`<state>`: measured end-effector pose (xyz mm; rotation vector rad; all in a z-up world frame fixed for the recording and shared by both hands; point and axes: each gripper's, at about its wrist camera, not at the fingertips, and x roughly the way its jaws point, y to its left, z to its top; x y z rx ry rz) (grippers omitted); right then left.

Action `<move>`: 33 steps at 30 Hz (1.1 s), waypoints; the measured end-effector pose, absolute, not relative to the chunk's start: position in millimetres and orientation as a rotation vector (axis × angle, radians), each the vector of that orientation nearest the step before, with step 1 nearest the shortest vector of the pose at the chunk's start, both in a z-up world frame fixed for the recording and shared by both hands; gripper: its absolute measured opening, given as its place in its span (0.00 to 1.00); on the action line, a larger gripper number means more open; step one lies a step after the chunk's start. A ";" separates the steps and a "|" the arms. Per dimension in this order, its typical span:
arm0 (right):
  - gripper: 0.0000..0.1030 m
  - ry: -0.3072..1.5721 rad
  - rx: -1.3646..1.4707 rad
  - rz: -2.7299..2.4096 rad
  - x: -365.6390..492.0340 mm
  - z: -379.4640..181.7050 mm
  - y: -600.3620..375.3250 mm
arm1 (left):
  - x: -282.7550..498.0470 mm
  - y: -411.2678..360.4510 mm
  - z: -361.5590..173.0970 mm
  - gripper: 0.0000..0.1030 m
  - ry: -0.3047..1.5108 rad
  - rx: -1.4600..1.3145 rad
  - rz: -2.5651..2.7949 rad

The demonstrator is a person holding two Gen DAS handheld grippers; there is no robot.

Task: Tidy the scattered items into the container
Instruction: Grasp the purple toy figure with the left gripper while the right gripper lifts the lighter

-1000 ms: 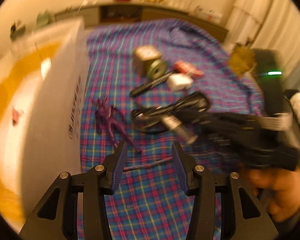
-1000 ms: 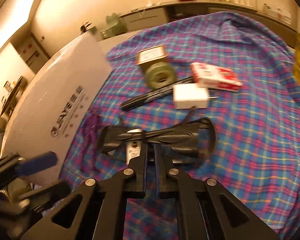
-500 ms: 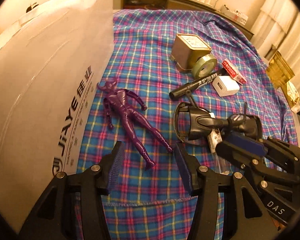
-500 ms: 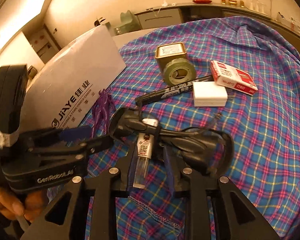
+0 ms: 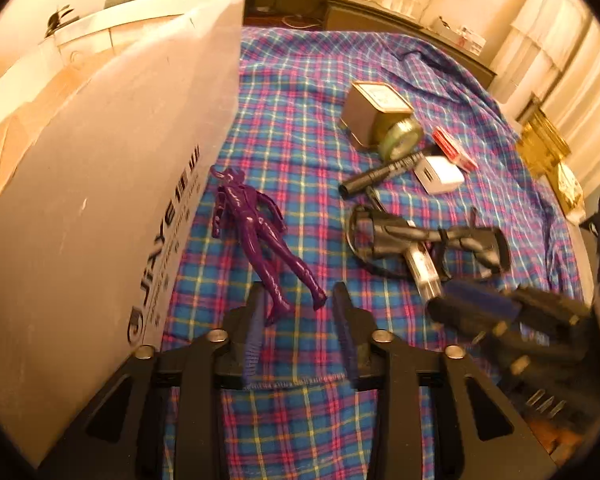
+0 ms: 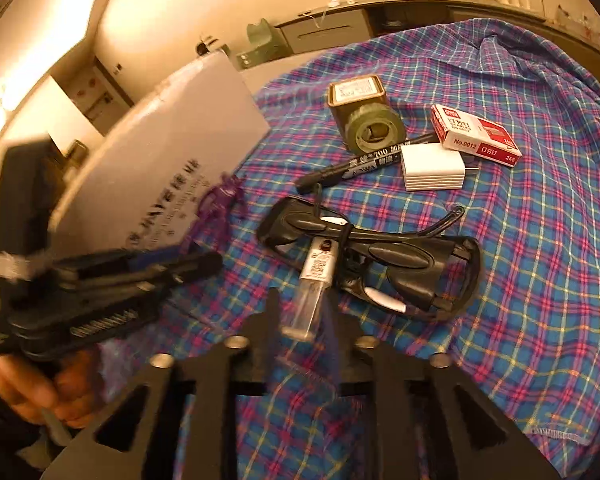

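White box (image 5: 100, 208) stands at far left on the plaid cloth (image 5: 300, 112); its inside is hidden, so contents can't be told. Just right of box lies the purple figure (image 5: 256, 232), flat, feet toward the left claw (image 5: 300, 332), whose jaws have just been closing a bit but are still spread, feet between the pads, not pinched. Risk: the thin legs could slip out or the figure swing if only the feet get caught. Further right of box: black goggles (image 6: 380, 256) with a clear tube (image 6: 312, 292) lying across them. Right claw (image 6: 304, 332) has just been opening, tube end between the jaws, no grip seen. Risk: tube rolls, or the goggles' strap snags and drags along. Far right of box: tin (image 6: 356, 96), tape roll (image 6: 374, 130), marker (image 6: 360, 164), white charger (image 6: 434, 168), red staple box (image 6: 476, 136), all loose on cloth, none in box yet.
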<state>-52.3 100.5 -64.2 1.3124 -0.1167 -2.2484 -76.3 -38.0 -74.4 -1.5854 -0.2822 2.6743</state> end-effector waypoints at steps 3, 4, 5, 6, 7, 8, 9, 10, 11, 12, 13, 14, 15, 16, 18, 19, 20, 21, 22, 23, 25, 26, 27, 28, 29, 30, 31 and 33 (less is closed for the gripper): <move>0.26 -0.074 1.297 -2.258 -54.3 -65.7 93.6 | -86.5 -36.6 -80.7 0.53 -0.287 -1.616 2.671; 0.23 -0.096 1.312 -2.243 -54.5 -65.8 95.9 | -89.6 -35.9 -85.3 0.52 -0.275 -1.632 2.670; 0.22 -0.142 1.313 -2.222 -52.4 -64.0 101.4 | -90.4 -35.3 -88.2 0.52 -0.256 -1.630 2.685; 0.20 -0.195 1.312 -2.194 -49.2 -61.2 107.3 | -89.7 -34.1 -88.2 0.50 -0.241 -1.613 2.699; 0.17 -0.278 1.307 -2.151 -45.1 -56.3 115.5 | -87.6 -33.5 -88.3 0.42 -0.226 -1.613 2.700; 0.17 -0.337 1.298 -2.128 -42.3 -52.9 122.1 | -84.7 -33.6 -87.5 0.37 -0.216 -1.607 2.692; 0.16 -0.376 1.293 -2.116 -38.8 -50.8 127.2 | -82.2 -35.2 -86.8 0.31 -0.223 -1.602 2.679; 0.13 -0.373 1.297 -2.128 -35.6 -50.1 129.2 | -77.6 -38.0 -85.9 0.29 -0.233 -1.599 2.662; 0.12 -0.303 1.316 -2.177 -30.7 -50.7 127.9 | -74.8 -40.6 -85.0 0.29 -0.233 -1.599 2.658; 0.11 -0.259 1.326 -2.213 -26.1 -50.4 127.0 | -70.9 -42.4 -84.5 0.29 -0.230 -1.598 2.653; 0.11 -0.287 1.313 -2.194 -20.0 -47.3 127.9 | -65.6 -45.6 -83.7 0.29 -0.233 -1.593 2.643; 0.11 -0.283 1.300 -2.183 -15.8 -44.4 126.7 | -62.4 -47.4 -82.6 0.29 -0.237 -1.591 2.640; 0.11 -0.208 1.288 -2.215 -8.3 -39.8 122.3 | -59.1 -49.4 -81.2 0.29 -0.239 -1.588 2.634; 0.11 -0.145 1.285 -2.241 -2.9 -38.2 118.7 | -55.3 -51.3 -80.1 0.29 -0.239 -1.587 2.627; 0.11 -0.144 1.302 -2.227 4.9 -41.8 118.1 | -48.1 -51.7 -77.8 0.29 -0.235 -1.586 2.610; 0.11 -0.131 1.310 -2.231 8.2 -43.4 118.5 | -44.2 -50.7 -76.8 0.29 -0.227 -1.585 2.605; 0.11 -0.096 1.319 -2.242 13.1 -45.3 118.1 | -39.9 -49.7 -75.9 0.29 -0.216 -1.586 2.599; 0.11 -0.072 1.331 -2.236 16.5 -46.9 117.4 | -36.4 -49.5 -76.0 0.29 -0.208 -1.589 2.591; 0.11 -0.066 1.333 -2.237 18.7 -47.6 117.2 | -32.4 -48.9 -76.8 0.29 -0.202 -1.597 2.582; 0.11 -0.060 1.333 -2.245 22.0 -47.9 119.6 | -30.2 -47.8 -77.7 0.29 -0.198 -1.602 2.580; 0.13 -0.027 1.330 -2.262 24.4 -48.2 119.0 | -27.5 -46.0 -78.8 0.29 -0.176 -1.605 2.582; 0.14 -0.019 1.333 -2.267 22.0 -47.5 118.4 | -26.9 -45.3 -78.9 0.30 -0.159 -1.608 2.596; 0.18 -0.008 1.328 -2.276 20.7 -46.8 117.1 | -27.7 -45.1 -79.3 0.30 -0.149 -1.615 2.610; 0.24 0.018 1.321 -2.287 18.7 -45.0 114.9 | -29.3 -46.5 -79.4 0.34 -0.156 -1.624 2.623; 0.26 0.035 1.314 -2.294 16.0 -43.9 112.6 | -31.2 -48.0 -79.3 0.38 -0.171 -1.628 2.626; 0.28 0.061 1.306 -2.296 12.6 -43.8 108.6 | -34.5 -48.8 -78.6 0.47 -0.188 -1.627 2.634; 0.28 0.080 1.311 -2.292 8.0 -46.4 104.2 | -37.5 -49.5 -78.2 0.49 -0.199 -1.623 2.642; 0.29 0.118 1.328 -2.301 1.5 -56.3 99.7 | -45.6 -46.3 -81.2 0.51 -0.186 -1.616 2.638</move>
